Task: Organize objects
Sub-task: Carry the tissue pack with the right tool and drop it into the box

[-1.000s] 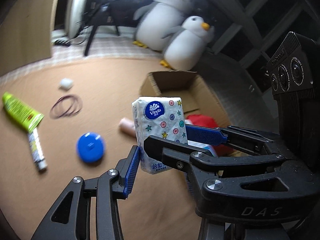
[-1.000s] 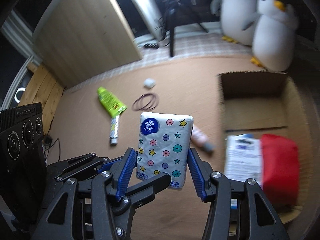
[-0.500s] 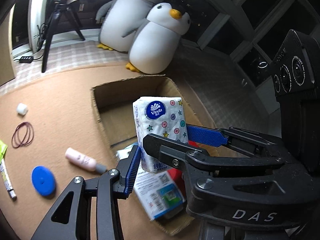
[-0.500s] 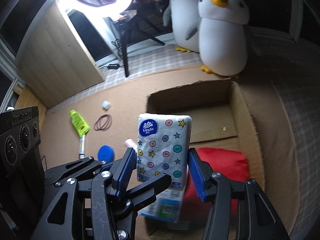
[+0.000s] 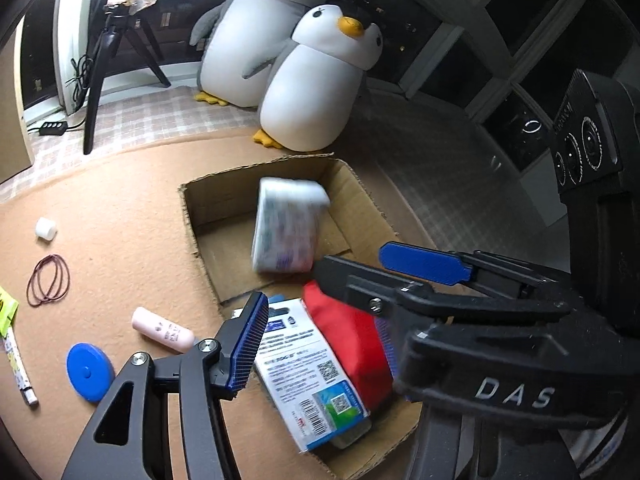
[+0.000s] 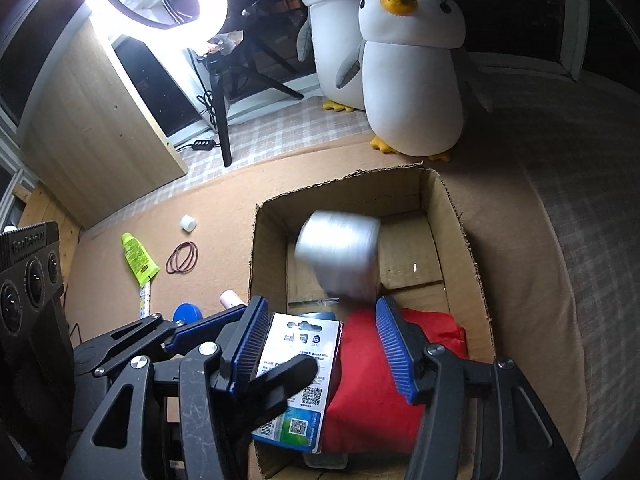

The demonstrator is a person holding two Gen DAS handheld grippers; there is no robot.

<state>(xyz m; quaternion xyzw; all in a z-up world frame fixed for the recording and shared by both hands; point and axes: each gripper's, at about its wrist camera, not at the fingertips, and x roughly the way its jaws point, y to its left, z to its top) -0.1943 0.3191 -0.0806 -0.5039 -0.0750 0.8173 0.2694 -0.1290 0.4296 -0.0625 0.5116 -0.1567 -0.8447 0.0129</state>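
A white tissue pack is motion-blurred, loose and in the air over the open cardboard box; it also shows in the right wrist view. My left gripper is open and empty just above the box. My right gripper is open and empty above the box. A red pouch and a white-blue packet lie inside the box near its front.
On the tan mat left of the box lie a pink tube, a blue round lid, red rubber bands, a white cap and a green tube. Two plush penguins and a ring-light tripod stand behind.
Both grippers carried the tissue pack rightward over the box, then opened and let it go. It now falls into the box.
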